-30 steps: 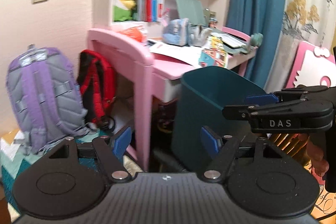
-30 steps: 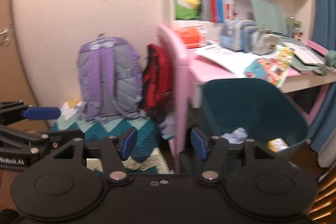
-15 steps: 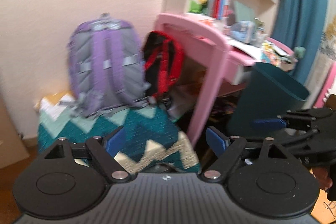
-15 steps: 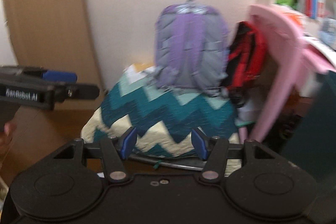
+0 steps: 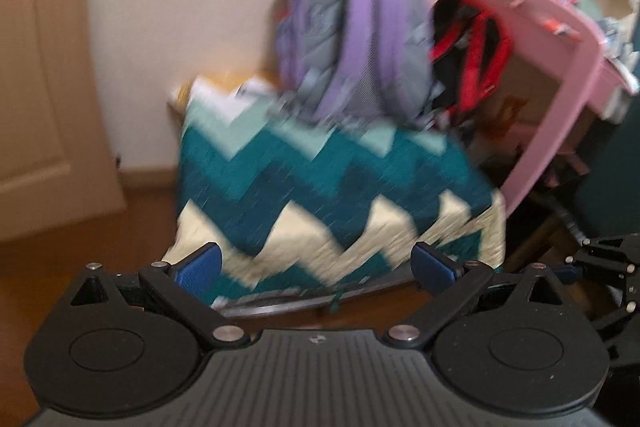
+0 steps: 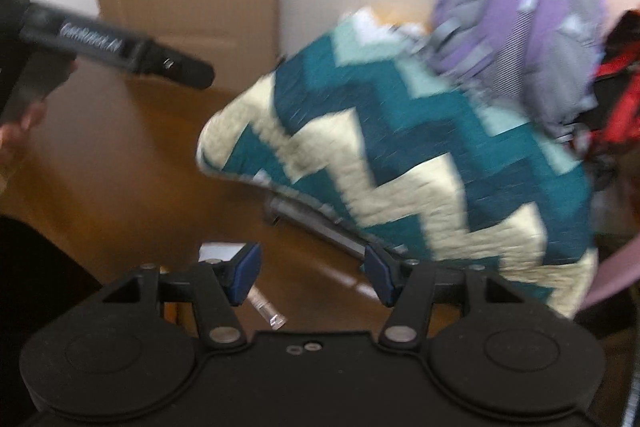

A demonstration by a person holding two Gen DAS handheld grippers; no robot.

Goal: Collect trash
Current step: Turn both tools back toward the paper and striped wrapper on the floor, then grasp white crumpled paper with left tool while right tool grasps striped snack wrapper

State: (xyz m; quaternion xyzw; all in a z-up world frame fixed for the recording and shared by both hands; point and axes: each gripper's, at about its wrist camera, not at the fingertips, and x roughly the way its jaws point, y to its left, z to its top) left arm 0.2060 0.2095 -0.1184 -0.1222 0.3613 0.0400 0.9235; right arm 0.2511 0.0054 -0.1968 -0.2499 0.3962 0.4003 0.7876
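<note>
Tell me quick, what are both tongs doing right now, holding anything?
Left tongs: open, nothing between the blue pads; jaws have just been opening wider.
Right tongs: open, holding nothing.

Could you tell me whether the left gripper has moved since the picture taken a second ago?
Yes. The left gripper has swung left and dipped: the purple backpack, once at the view's left edge, now sits centre-right. Its jaws have just been opening, nothing between them.

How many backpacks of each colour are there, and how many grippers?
Purple backpack: 1
Red-and-black backpack: 1
Grippers: 2, the left gripper and the right gripper
Total: 4
</note>
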